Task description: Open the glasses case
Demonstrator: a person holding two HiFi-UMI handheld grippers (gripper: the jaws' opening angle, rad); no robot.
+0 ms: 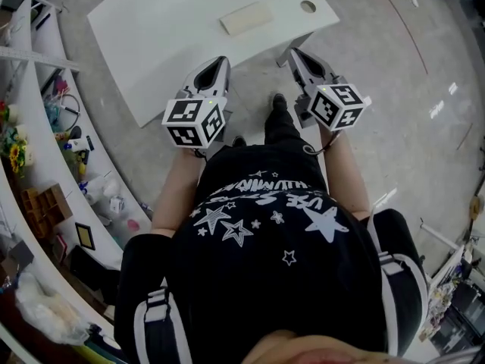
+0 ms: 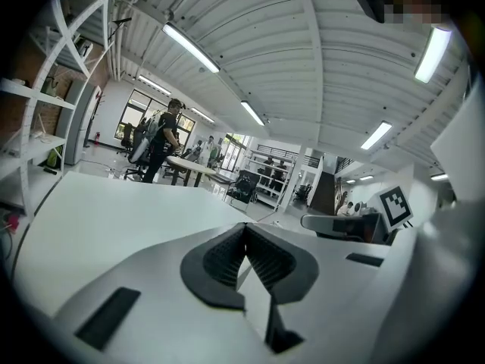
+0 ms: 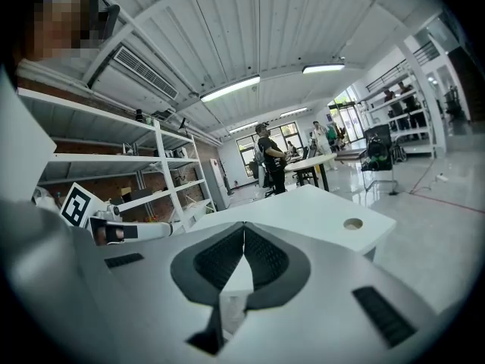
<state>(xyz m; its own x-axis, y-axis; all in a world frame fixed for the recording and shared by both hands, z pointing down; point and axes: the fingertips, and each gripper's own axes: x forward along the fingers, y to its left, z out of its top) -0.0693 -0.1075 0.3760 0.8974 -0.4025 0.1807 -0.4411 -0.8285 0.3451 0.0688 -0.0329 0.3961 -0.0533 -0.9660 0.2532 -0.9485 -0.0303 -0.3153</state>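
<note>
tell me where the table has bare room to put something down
Nearly the whole white table is bare: the wide stretch left of the glasses case down to the near edge, and the strip between the case and the round hole. Only the case lies on it. The shelves at the left are crowded.

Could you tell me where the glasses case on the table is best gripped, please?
Probably across its narrow width near one end, coming from the near edge of the table: the glasses case lies flat, long side facing the person.
</note>
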